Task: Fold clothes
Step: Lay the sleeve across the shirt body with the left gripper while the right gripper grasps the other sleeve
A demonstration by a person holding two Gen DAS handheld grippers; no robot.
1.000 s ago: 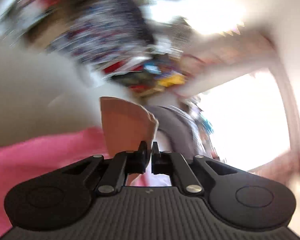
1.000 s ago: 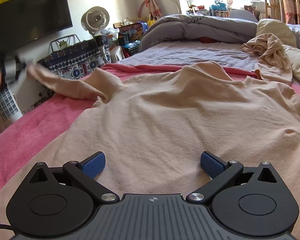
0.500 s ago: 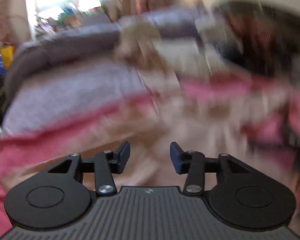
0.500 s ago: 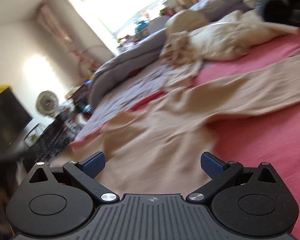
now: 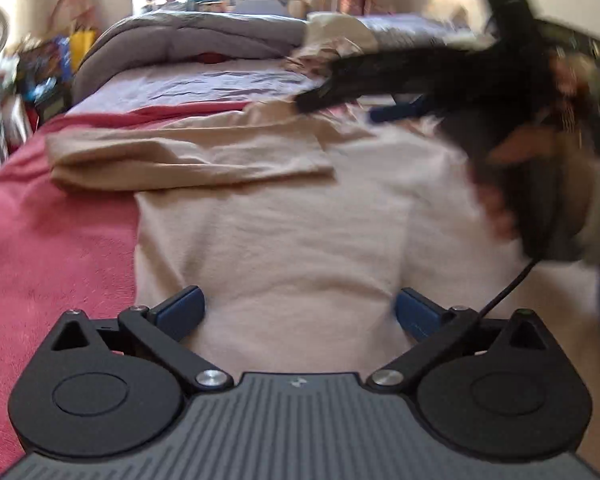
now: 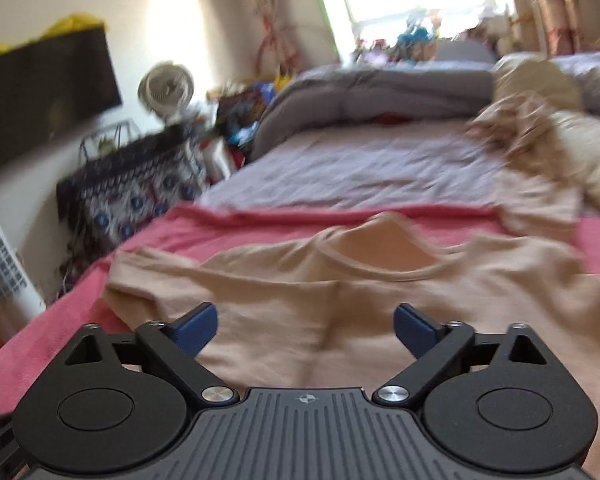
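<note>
Item, far left — a white fan (image 6: 165, 87) and a patterned cloth (image 6: 134, 196) over low furniture beside the bed; we list them as no part of the work.

Item — pink blanket (image 5: 52, 240) covering the near half of the bed, bare along its left side.

Item — beige shirt (image 5: 300, 220), the thing to be folded, lying flat on the blanket with its neckline (image 6: 384, 260) toward the far side. Its left sleeve (image 5: 188, 160) lies folded across the chest.

Item — left gripper (image 5: 298, 312), low over the shirt's near part, jaws opening to their widest, nothing between them.

Item — right gripper (image 6: 306, 328), over the chest below the neckline, jaws closing, the pads not yet pressing on cloth. In the left view we see it blurred, a hand (image 5: 516, 184) around its handle.

Item, far right — a crumpled garment (image 6: 516, 136) near the pillows.

Risks, as we judge them: jaws closing over the flat chest may pinch both layers and drag the folded sleeve loose; the soft cloth may slip or bunch on the blanket — spoiling the fold.
</note>
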